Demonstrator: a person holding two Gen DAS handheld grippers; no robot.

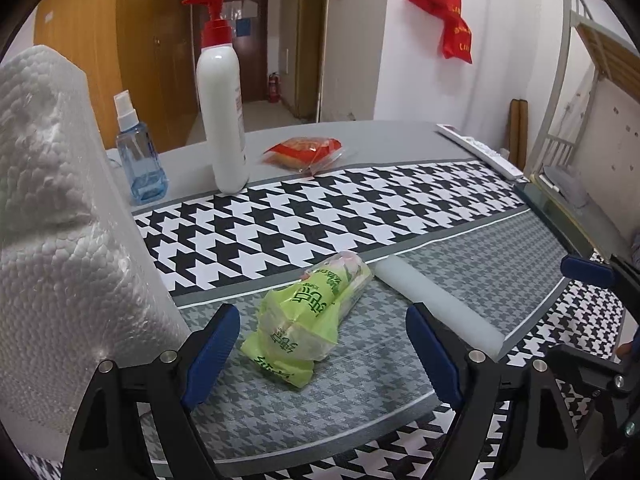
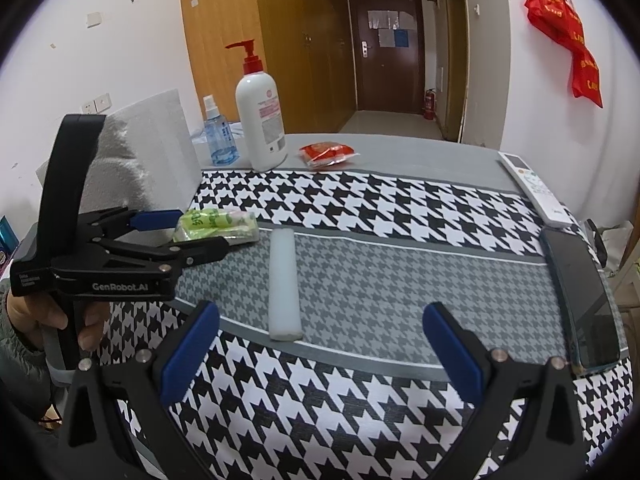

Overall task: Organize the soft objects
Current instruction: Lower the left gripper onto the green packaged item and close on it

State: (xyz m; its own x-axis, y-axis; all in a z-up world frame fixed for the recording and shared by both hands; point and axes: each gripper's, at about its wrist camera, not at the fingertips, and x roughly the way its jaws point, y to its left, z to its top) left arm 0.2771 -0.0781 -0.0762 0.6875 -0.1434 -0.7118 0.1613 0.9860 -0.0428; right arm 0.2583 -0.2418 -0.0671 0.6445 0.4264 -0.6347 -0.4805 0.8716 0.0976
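A green plastic bag roll (image 1: 310, 312) lies on the grey houndstooth strip of the table; it also shows in the right wrist view (image 2: 218, 224). My left gripper (image 1: 320, 356) is open, its blue pads on either side of the near end of the bag, not touching it; it shows from the side in the right wrist view (image 2: 188, 232). A white foam bar (image 1: 432, 304) lies just right of the bag (image 2: 284, 284). My right gripper (image 2: 320, 354) is open and empty, near the front of the table, behind the bar's near end.
A large white foam block (image 1: 60, 232) stands close on the left (image 2: 148, 152). A pump bottle (image 1: 222, 116), blue spray bottle (image 1: 138, 156) and red snack packet (image 1: 304, 152) stand at the back. A remote (image 2: 536, 188) and phone (image 2: 580, 300) lie at the right edge.
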